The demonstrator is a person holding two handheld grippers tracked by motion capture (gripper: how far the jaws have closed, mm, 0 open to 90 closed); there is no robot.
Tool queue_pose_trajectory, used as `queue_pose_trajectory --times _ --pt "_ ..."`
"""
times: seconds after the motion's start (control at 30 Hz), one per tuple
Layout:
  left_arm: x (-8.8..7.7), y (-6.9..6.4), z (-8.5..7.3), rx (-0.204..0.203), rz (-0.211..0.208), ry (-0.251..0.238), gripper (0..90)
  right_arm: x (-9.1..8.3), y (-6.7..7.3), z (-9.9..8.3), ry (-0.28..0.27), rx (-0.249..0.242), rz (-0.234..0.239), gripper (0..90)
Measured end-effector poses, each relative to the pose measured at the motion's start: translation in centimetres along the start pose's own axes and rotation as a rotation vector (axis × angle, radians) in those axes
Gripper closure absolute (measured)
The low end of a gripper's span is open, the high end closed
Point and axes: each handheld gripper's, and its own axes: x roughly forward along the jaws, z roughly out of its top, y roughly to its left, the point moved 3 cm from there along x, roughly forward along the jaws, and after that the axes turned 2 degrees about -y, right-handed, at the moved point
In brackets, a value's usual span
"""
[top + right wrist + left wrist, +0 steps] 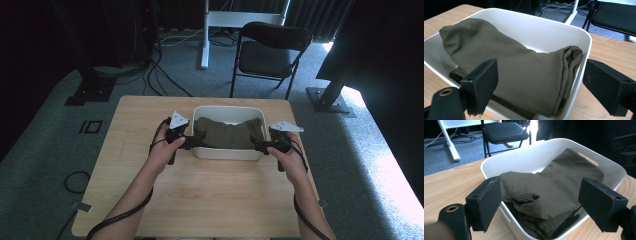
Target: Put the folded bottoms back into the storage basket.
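Olive cloth (227, 133) seen folded inside white bin (227, 153), mid-table. Left gripper (192, 142) and right gripper (256, 145) held at bin's two near corners, jaws spread wide, nothing gripped. Risk judged: rim caught with cloth, light bin dragged. Bare table (210, 200) left nearer person for pulling back.

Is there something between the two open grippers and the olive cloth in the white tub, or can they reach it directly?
Nothing visible blocks either one. The left gripper and right gripper sit at opposite ends of the white tub, jaws open toward the olive cloth. Only the tub's rim lies near each gripper, and the cloth bulges above it.
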Motion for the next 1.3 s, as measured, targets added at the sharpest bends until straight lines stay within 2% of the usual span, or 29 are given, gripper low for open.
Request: queue_pose_trajectory --times 0.33,0.37,0.43,0.63,0.77,0.93,1.3 --pt "-0.8 -0.5 -1.3 -0.014 -0.027 0.011 19.4 -1.3 0.1 -1.0 0.001 -0.018 -0.009 12.8" --pt "-1.0 -0.5 -1.5 -0.030 -0.026 0.011 19.4 -1.6 0.2 -1.2 0.001 -0.020 -0.013 12.9" --pt "-1.2 -0.5 -1.8 -0.033 -0.020 0.010 19.4 -2.0 0.2 -1.5 0.001 -0.032 -0.016 12.9" --pt "-1.9 -0.5 -2.6 -0.019 -0.012 0.017 19.4 -2.5 0.2 -2.4 0.001 -0.025 -0.031 12.9" --pt "-2.5 -0.4 -3.8 -0.033 -0.013 0.029 19.4 -2.7 0.3 -3.8 0.027 -0.048 -0.032 13.1" --pt "-2.8 -0.2 -5.1 -0.036 -0.013 0.051 19.4 -2.9 0.3 -4.6 0.033 -0.051 -0.032 13.2" --pt "-4.0 0.4 -7.9 -0.080 -0.003 0.070 19.4 -3.5 0.3 -6.8 0.042 -0.059 -0.033 13.5"
